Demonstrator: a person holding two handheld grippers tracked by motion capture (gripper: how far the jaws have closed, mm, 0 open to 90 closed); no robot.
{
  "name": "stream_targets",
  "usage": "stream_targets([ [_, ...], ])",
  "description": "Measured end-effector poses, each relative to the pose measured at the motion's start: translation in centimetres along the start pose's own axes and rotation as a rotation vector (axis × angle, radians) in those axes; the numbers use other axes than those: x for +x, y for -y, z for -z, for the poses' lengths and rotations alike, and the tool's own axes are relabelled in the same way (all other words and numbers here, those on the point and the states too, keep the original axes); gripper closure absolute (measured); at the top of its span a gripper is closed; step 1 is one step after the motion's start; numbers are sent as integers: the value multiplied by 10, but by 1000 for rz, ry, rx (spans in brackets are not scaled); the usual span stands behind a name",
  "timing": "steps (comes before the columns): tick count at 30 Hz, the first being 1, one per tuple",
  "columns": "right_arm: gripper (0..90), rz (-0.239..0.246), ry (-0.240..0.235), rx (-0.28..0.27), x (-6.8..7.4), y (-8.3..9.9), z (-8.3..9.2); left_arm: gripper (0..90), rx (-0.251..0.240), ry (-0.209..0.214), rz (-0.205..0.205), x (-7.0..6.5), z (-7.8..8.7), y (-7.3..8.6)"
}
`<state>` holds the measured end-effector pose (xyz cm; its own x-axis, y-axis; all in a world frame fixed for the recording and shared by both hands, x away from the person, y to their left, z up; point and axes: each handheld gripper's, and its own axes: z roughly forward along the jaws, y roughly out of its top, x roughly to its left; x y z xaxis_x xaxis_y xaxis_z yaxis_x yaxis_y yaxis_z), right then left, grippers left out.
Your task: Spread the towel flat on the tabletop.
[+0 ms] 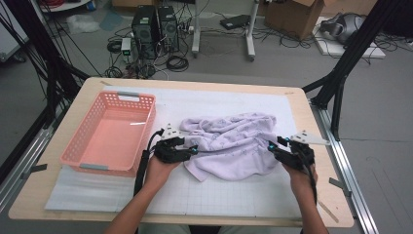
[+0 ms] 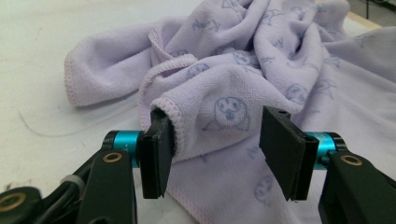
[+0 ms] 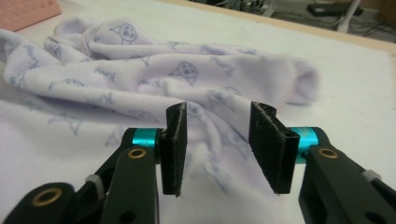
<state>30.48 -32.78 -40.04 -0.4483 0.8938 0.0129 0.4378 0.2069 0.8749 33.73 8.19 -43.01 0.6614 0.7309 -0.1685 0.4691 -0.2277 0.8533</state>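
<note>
Left gripper (image 2: 215, 149): fingers (image 2: 156, 154) spread. A hemmed fold of the towel (image 2: 224, 112) bulges into the gap; the hem touches the inner face of one finger, the other finger stands clear of the cloth. No pinch.

Right gripper (image 3: 217, 144): fingers (image 3: 175, 149) spread, towel (image 3: 140, 74) lying under and beyond the gap, neither pad pressing on it.

High view: left gripper (image 1: 187, 150) sits at the towel's (image 1: 229, 141) left edge, right gripper (image 1: 273, 148) at its right edge, a hand (image 1: 160, 168) behind each.

Towel: pale lilac, printed with small animal faces, crumpled in a loose heap on the white mat (image 1: 219, 195) at the middle of the desk (image 1: 302, 100).

Pink basket (image 1: 78, 156): on the desk to the left of the towel, just beside the left gripper, apart from the cloth.
</note>
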Motion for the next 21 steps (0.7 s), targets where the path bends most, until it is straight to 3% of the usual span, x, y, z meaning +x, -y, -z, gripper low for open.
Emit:
stream_targets([
  [2, 661, -6, 17, 1, -9, 6, 12, 457, 0, 5, 5, 1, 3, 3],
  [4, 736, -37, 36, 21, -21, 14, 24, 457, 31, 16, 4, 1, 4, 5],
  [7, 758, -88, 33, 62, -33, 27, 32, 460, 28, 41, 4, -2, 6, 8],
  [9, 757, -90, 21, 103, -34, 35, 32, 460, 39, 50, 1, -5, 7, 9],
  [13, 737, -110, -9, 176, -34, 45, 24, 476, 59, 89, 5, -11, 6, 16],
  [15, 717, -142, -59, 193, -31, 47, 16, 477, 83, 104, 1, -15, 4, 20],
  [18, 643, -126, -91, 206, -22, 46, 3, 478, 111, 115, -15, -21, 0, 25],
  [19, 621, -126, -90, 211, -19, 46, 0, 484, 138, 112, -31, -23, -3, 27],
  [21, 620, -90, -62, 244, -12, 43, -12, 540, 130, 61, -71, -29, -3, 28],
])
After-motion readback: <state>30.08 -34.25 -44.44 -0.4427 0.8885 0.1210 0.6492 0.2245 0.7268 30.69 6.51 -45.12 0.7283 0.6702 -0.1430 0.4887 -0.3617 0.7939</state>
